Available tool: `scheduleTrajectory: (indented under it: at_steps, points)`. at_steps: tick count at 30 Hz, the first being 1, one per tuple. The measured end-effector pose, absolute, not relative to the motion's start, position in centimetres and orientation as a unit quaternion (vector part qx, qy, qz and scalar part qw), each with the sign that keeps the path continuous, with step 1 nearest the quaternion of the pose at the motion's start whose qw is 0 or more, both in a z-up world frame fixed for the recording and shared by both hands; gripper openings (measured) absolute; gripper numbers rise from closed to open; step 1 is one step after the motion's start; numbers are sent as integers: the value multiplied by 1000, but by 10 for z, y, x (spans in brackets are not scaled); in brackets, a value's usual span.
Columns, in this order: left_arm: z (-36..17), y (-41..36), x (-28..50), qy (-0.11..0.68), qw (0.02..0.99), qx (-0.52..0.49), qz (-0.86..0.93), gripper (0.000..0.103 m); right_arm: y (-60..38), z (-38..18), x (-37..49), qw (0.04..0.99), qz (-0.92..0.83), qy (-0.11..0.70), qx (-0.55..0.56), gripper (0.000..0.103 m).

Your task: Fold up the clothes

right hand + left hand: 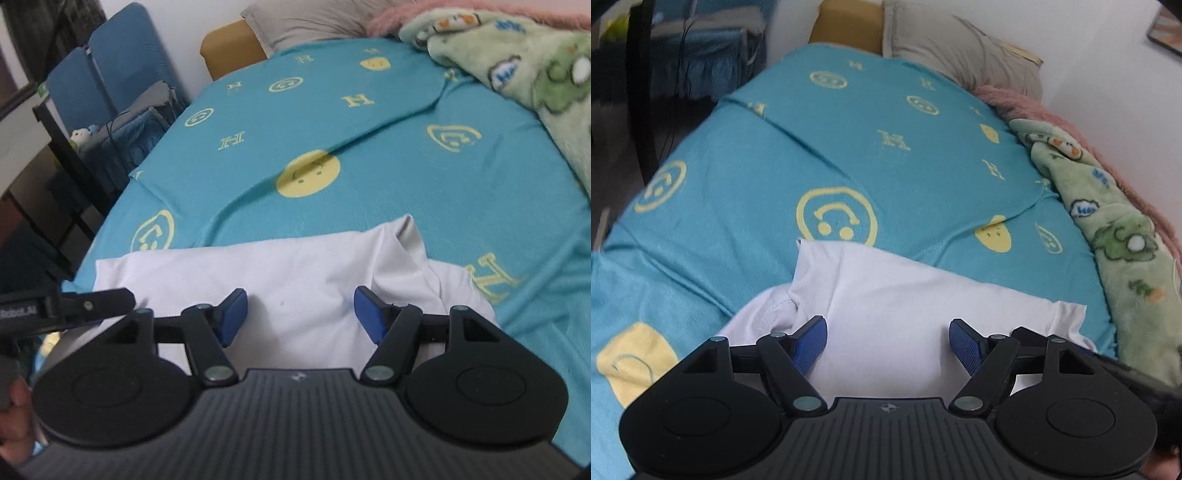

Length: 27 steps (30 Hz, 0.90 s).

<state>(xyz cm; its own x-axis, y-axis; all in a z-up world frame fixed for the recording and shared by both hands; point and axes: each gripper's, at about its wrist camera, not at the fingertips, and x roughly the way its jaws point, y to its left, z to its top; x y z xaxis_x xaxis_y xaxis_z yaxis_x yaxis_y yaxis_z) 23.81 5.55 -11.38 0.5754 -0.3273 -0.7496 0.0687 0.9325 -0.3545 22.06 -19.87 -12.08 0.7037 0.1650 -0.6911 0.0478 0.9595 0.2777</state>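
Observation:
A white garment (pixel 886 295) lies partly folded on the teal bed sheet (pixel 849 158), close in front of both grippers. My left gripper (pixel 888 341) hovers over its near part, open, nothing between its blue pads (pixel 812 341). In the right wrist view the same white garment (pixel 280 273) spreads flat with a raised fold at its right end. My right gripper (pixel 300 314) is open above it, blue pads (pixel 232 314) apart and empty. The left gripper's black body (pixel 74 306) shows at the left edge of that view.
A green cartoon-print blanket (pixel 1108 221) and a pink fuzzy one (pixel 1034 107) lie along the wall side of the bed. A grey pillow (pixel 960 48) sits at the head. Blue chairs (pixel 110 74) and dark furniture stand beside the bed's other edge.

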Motion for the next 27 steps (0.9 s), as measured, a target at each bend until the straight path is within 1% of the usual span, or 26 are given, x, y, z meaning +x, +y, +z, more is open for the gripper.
scheduleTrajectory:
  at_steps: [4, 11, 15, 19, 21, 25, 27]
  points:
    - [-109, 55, 232, 443, 878, -137, -115, 75, -197, -114, 210, 913, 27, 382, 139, 67]
    - [-89, 51, 180, 422, 891, -106, -129, 75, -197, -80, 162, 916, 25, 366, 164, 67]
    - [-91, 51, 158, 436, 884, -102, -134, 75, -194, -69, 129, 916, 23, 368, 159, 68]
    - [-100, 49, 150, 450, 880, -94, -121, 75, -188, -75, 124, 911, 10, 388, 138, 67]
    - [-97, 55, 143, 446, 881, -100, -119, 75, -188, -87, 129, 899, 9, 414, 144, 67]
    - [-81, 74, 117, 436, 879, -145, -130, 75, -188, -101, 129, 888, 9, 433, 153, 67]
    - [-72, 84, 102, 427, 877, -173, -138, 78, -188, -100, 128, 888, 8, 432, 155, 67]
